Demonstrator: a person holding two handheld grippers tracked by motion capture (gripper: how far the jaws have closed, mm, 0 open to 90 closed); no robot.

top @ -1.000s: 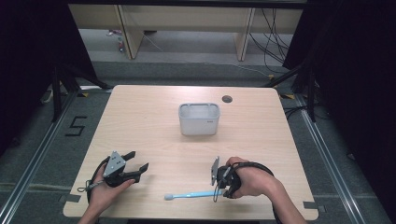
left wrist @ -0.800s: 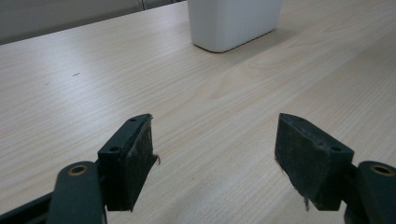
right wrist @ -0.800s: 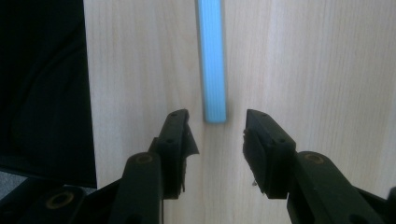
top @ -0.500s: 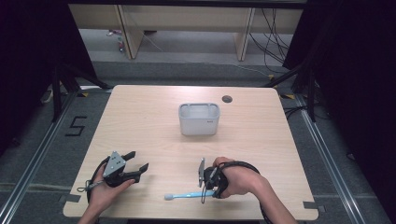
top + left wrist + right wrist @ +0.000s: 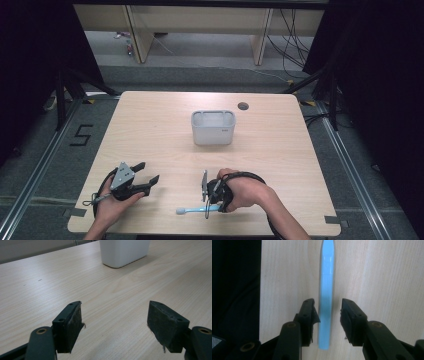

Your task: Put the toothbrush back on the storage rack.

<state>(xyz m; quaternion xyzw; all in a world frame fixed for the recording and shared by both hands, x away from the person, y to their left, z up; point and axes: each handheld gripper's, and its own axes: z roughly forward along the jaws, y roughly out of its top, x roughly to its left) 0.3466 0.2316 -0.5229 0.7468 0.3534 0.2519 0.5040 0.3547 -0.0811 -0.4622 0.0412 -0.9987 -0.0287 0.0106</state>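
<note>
Toothbrush (image 5: pixel 326 290), light blue, lying flat on the wooden table (image 5: pixel 300 150) at its near edge, handle between the jaws of the right gripper (image 5: pixel 328 315); jaws parted, close on either side, not yet pressing the handle. Risk, as judged: handle is slim and smooth, lying flush on the wood; a closing pinch set too high may skid over it or nudge it off the near edge, which lies just beside it. Left gripper (image 5: pixel 115 320): jaws wide apart, nothing between them, resting to the left. White container (image 5: pixel 213 127): far centre, well apart from the toothbrush.
</note>
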